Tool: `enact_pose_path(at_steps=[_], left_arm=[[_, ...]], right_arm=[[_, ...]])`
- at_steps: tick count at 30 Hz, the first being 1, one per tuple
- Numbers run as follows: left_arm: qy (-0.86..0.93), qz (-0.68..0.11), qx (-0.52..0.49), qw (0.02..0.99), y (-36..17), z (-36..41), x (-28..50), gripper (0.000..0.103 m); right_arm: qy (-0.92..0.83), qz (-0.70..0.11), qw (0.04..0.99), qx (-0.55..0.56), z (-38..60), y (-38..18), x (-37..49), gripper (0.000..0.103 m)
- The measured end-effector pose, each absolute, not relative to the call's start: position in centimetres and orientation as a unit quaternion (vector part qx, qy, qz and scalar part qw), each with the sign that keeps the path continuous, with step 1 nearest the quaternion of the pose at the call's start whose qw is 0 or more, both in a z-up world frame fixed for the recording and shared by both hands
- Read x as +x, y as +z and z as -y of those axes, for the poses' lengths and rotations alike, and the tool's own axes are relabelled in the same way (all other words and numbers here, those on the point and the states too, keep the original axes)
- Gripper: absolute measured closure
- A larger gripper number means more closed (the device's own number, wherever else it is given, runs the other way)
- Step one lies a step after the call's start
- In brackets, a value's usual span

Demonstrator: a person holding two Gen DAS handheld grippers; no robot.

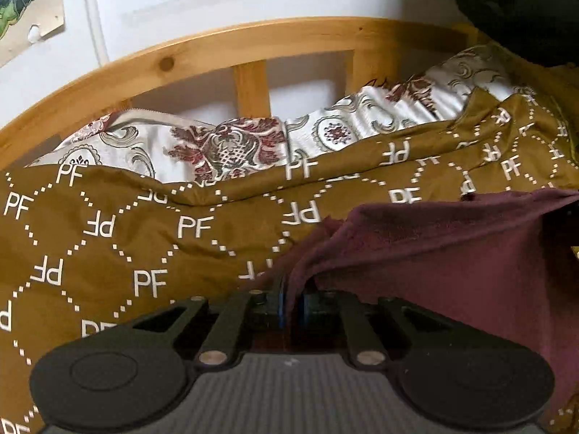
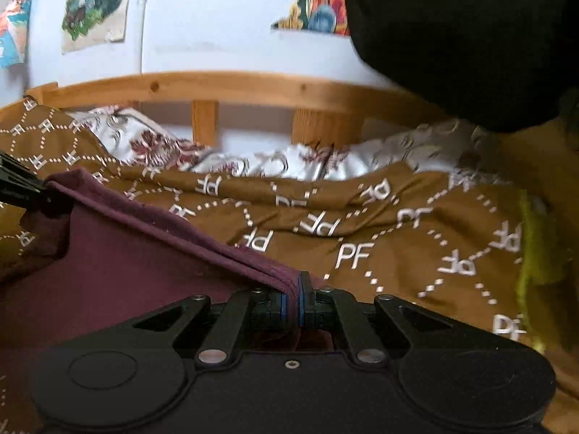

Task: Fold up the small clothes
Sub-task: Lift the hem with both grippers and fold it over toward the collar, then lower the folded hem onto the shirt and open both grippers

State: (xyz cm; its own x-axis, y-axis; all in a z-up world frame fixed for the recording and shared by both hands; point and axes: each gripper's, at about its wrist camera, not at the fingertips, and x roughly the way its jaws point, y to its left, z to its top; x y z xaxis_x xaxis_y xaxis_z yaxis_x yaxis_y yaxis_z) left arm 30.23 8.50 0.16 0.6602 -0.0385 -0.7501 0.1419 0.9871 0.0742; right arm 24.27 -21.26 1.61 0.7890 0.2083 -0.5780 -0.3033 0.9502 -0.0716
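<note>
Both tongs pinch the maroon garment (image 1: 452,264): left tongs (image 1: 292,303) and right tongs (image 2: 292,302) at opposite corners, above the brown bedspread (image 1: 108,235).

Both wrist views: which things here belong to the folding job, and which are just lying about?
In the job:
maroon garment
left tongs, shut on it
right tongs, shut on its edge

Lying about:
brown PF-print bedspread
floral pillow
wooden bed frame
wall posters
</note>
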Motion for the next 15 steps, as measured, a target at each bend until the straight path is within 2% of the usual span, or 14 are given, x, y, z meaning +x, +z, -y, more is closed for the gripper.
enact_pose_path(at_steps=[2, 6, 7, 8, 10, 12, 14, 15], left_arm=[[-0.047, -0.410, 0.060, 0.909, -0.2, -9.2, 30.5, 0.069], [-0.064, -0.403, 0.033, 0.912, 0.0, -10.9, 30.1, 0.054], [-0.066, -0.399, 0.028, 0.914, 0.2, -11.2, 30.0, 0.044], [-0.065, -0.393, 0.023, 0.917, 0.3, -11.7, 29.7, 0.029], [-0.064, -0.379, 0.009, 0.923, 0.7, -12.6, 29.2, 0.011], [-0.062, -0.366, -0.006, 0.928, 0.9, -13.3, 28.6, 0.004], [-0.061, -0.364, -0.014, 0.929, 0.9, -13.6, 28.2, 0.002], [-0.063, -0.364, -0.018, 0.929, 0.7, -13.6, 27.9, 0.002]], right_arm=[[0.140, -0.303, 0.939, -0.081, 21.2, 0.8, 25.2, 0.097], [0.141, -0.314, 0.936, -0.070, 21.2, -0.6, 26.7, 0.097], [0.141, -0.317, 0.936, -0.066, 21.2, -1.0, 27.1, 0.097], [0.142, -0.319, 0.935, -0.064, 21.2, -1.3, 27.4, 0.097], [0.144, -0.323, 0.933, -0.063, 21.1, -1.9, 27.8, 0.097], [0.144, -0.324, 0.933, -0.066, 20.9, -2.3, 27.9, 0.096], [0.131, -0.323, 0.935, -0.068, 20.7, -2.6, 27.8, 0.087], [0.123, -0.321, 0.937, -0.068, 20.7, -2.5, 27.7, 0.079]])
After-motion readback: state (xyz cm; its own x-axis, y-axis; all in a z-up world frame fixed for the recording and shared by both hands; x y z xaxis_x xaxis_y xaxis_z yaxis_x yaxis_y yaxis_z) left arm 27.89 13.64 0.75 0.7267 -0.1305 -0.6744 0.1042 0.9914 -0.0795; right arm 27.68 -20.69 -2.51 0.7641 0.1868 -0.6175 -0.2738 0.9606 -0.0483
